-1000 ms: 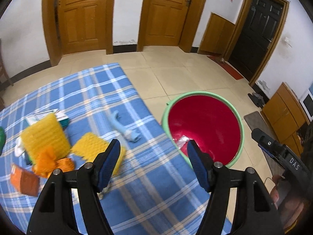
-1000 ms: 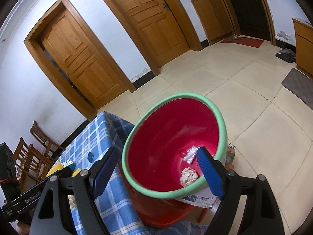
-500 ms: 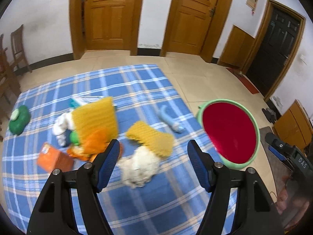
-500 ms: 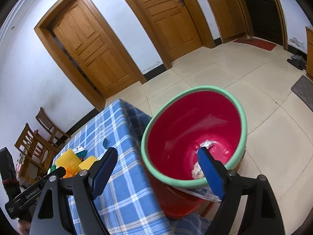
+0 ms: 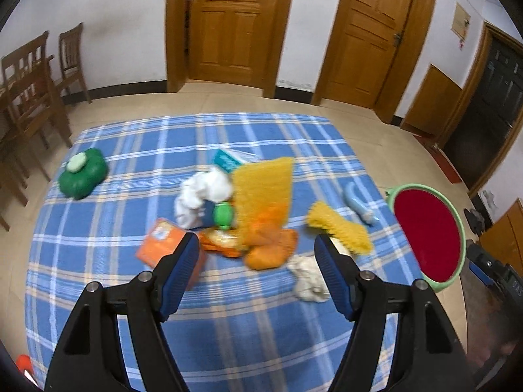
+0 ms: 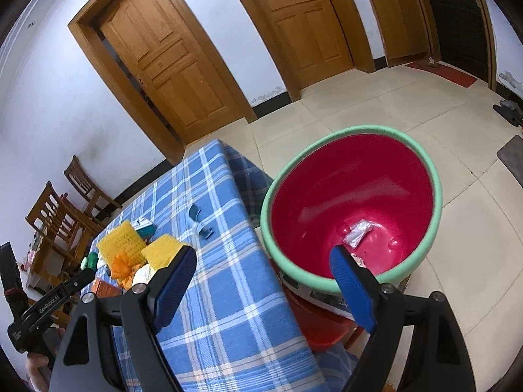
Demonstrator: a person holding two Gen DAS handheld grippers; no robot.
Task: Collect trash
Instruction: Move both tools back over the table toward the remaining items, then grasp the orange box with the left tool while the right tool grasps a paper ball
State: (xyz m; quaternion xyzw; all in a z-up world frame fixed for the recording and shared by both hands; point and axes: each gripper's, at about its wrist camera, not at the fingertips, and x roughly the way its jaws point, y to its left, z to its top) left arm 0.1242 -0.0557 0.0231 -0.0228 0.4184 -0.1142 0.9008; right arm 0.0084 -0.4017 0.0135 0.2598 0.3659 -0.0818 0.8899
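A table covered in a blue plaid cloth [image 5: 98, 261] fills most of the left wrist view, with wooden doors [image 5: 228, 23] on the far wall and wooden chairs [image 5: 29, 91] at the far left. Off the table's right edge stands a red bin with a green rim [image 6: 434, 196], lower than the tabletop; a small clear wrapper [image 6: 358, 233] lies on its bottom, and another pale scrap shows just beside the right gripper's right fingertip.

The trash sits in a loose heap near the middle of the cloth. The largest piece is a yellow textured sheet [image 5: 264, 183], with crumpled orange wrapping [image 5: 268, 241] at its near edge and a white crumpled wad [image 5: 202, 192] at its left. A smaller yellow textured piece [image 5: 340, 228] lies to the right, and an orange box [image 5: 163, 245] to the near left, partly behind the left finger. A green flower-shaped object [image 5: 83, 176] rests well apart at the far left. A crumpled pale paper ball [image 5: 307, 277] lies near the right finger, a pale blue tube [image 5: 358, 202] lies toward the right edge, and a teal packet [image 5: 225, 160] pokes out at the heap's far side.

The left gripper [image 5: 258, 274] hangs above the near side of the heap, jaws apart and empty. The right gripper [image 6: 264, 281] hangs over the table's right edge and the bin's rim, jaws wide apart, holding nothing.
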